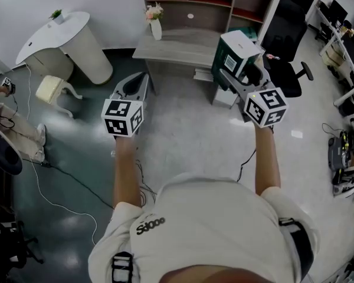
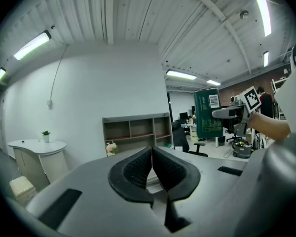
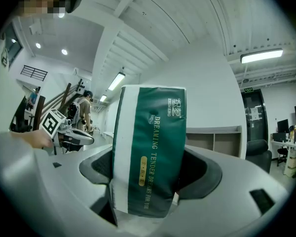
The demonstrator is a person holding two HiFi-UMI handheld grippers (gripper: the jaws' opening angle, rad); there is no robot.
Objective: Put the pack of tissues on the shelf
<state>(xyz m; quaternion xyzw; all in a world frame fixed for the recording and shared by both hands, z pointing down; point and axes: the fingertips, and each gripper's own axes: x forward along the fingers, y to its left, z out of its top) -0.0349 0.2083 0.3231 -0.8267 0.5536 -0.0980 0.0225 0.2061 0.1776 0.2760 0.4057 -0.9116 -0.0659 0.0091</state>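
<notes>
The pack of tissues [image 1: 238, 50], dark green with a white band, is held upright in the air with my right gripper [image 1: 241, 69] shut on its lower part. In the right gripper view the pack [image 3: 150, 147] fills the space between both pads. The wooden shelf [image 1: 207, 3] stands against the far wall, ahead of the pack, with open compartments. My left gripper [image 1: 140, 79] hangs to the left at about the same height, its jaws shut with nothing in them; its pads [image 2: 138, 169] touch. The left gripper view also shows the shelf [image 2: 137, 130] and the pack [image 2: 208, 113].
A low grey table [image 1: 177, 47] with a vase of flowers [image 1: 155, 20] stands before the shelf. A black office chair [image 1: 290, 69] is at right, a white curved counter [image 1: 60, 35] and a cream stool [image 1: 50, 89] at left. Cables [image 1: 59, 184] cross the floor.
</notes>
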